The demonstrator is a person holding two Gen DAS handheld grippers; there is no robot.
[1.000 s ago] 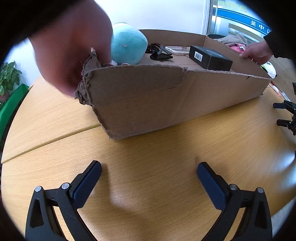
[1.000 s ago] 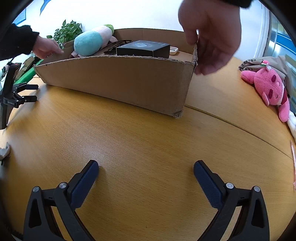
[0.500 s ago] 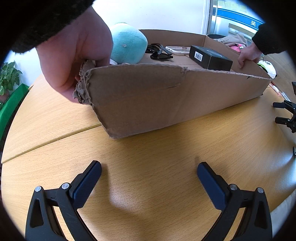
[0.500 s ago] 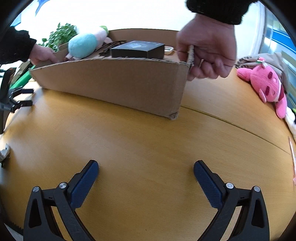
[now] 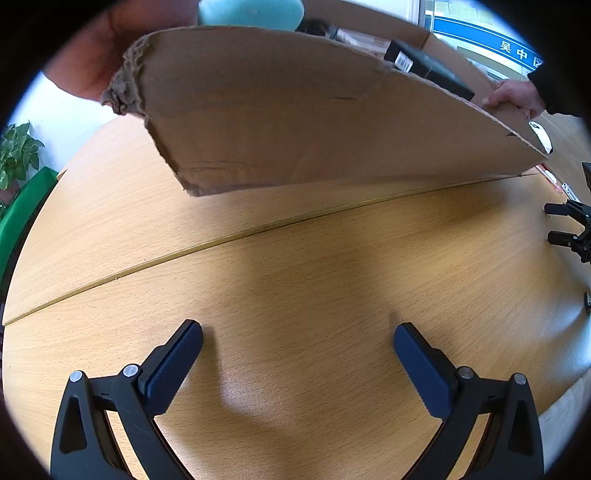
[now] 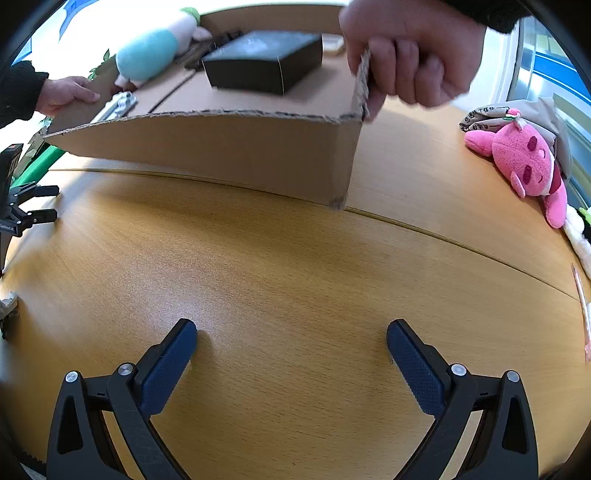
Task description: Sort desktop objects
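Note:
A shallow cardboard box (image 5: 314,122) (image 6: 229,155) is held at both ends by a person's bare hands (image 6: 410,55) (image 5: 513,98) and hangs tilted above the round wooden table (image 5: 295,266). Inside it lie a black box (image 6: 262,64) (image 5: 424,70), a teal and white plush (image 6: 155,51) (image 5: 251,11), some dark items and a silvery object (image 6: 116,105). My left gripper (image 5: 297,341) rests open on the table with nothing between its blue pads (image 5: 177,360). My right gripper (image 6: 291,339) also stands open and empty, well short of the box.
A pink plush (image 6: 524,162) lies at the table's right side beside a printed cloth (image 6: 487,112). A potted plant (image 5: 16,155) and a green bin (image 5: 22,210) stand past the left edge. Each gripper shows in the other's view at the table's rim (image 5: 569,232) (image 6: 22,210).
The two hands have closed on the box ends and lifted the box off the table, tilting it. Both grippers stay put on the table.

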